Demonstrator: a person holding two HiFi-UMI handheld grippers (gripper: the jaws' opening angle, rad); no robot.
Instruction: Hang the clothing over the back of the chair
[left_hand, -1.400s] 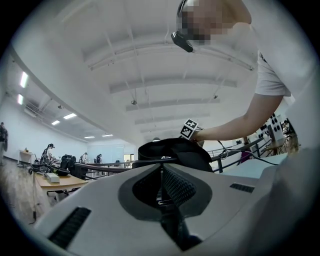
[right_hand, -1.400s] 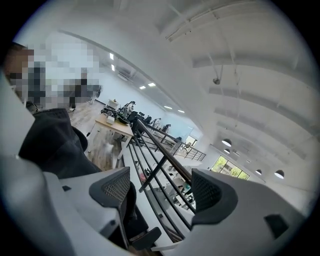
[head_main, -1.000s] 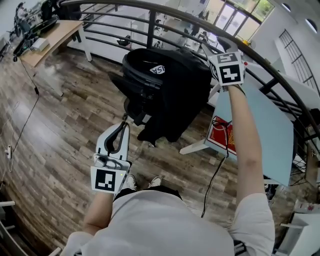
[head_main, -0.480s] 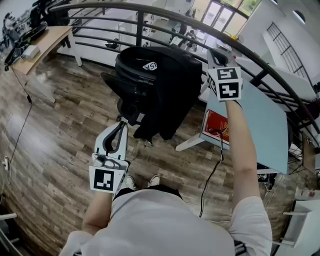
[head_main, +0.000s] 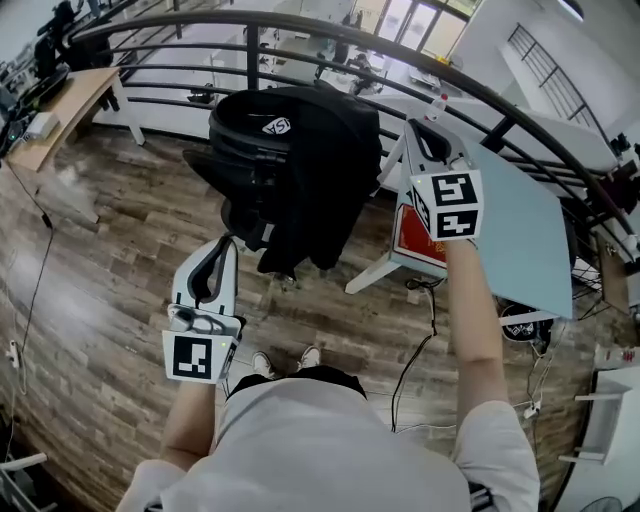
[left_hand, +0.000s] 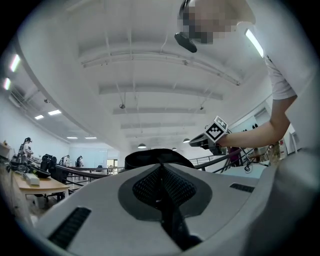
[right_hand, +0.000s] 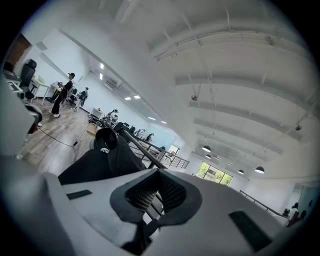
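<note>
Black soft fabric garment (head_main: 322, 170) lies draped over the back of the black swivel office chair (head_main: 245, 205); judged light and limp, best pinched at a collar fold; white collar label (head_main: 276, 126) illegible; left gripper (head_main: 225, 248) and right gripper (head_main: 414, 130), both apart from the chair, clenched empty.

You stand in an open-plan office: a wooden desk (head_main: 70, 105) at ten o'clock, a curved railing (head_main: 330, 22) at twelve, a pale-blue table (head_main: 520, 225) at two.
</note>
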